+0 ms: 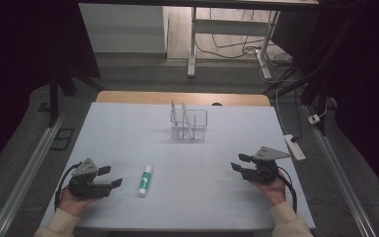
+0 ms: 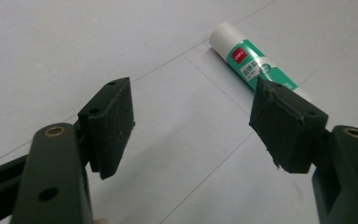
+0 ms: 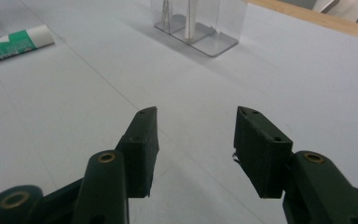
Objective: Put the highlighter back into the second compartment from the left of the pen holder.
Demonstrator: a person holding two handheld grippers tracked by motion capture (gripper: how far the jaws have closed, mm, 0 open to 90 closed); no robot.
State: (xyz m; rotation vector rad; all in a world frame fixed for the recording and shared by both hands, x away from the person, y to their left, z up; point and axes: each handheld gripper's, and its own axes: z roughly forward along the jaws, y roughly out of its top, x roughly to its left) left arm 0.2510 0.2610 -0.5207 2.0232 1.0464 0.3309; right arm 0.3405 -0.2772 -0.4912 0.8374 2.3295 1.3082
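A green-and-white glue stick (image 1: 145, 180) lies flat on the white table top, near the front and left of centre. A clear plastic organiser (image 1: 189, 123) with upright dividers stands at the middle back. My left gripper (image 1: 110, 177) rests at the front left, a short way left of the glue stick, open and holding nothing. In the left gripper view the glue stick (image 2: 251, 63) lies just beyond the right jaw. My right gripper (image 1: 240, 162) sits at the front right, open and holding nothing. In the right gripper view the organiser (image 3: 198, 25) is ahead and the glue stick (image 3: 16, 43) far left.
The white table top (image 1: 128, 128) has a wooden strip along its back edge. A power strip (image 1: 294, 146) with a cable lies off the table's right side. Desk legs and cables stand on the floor behind.
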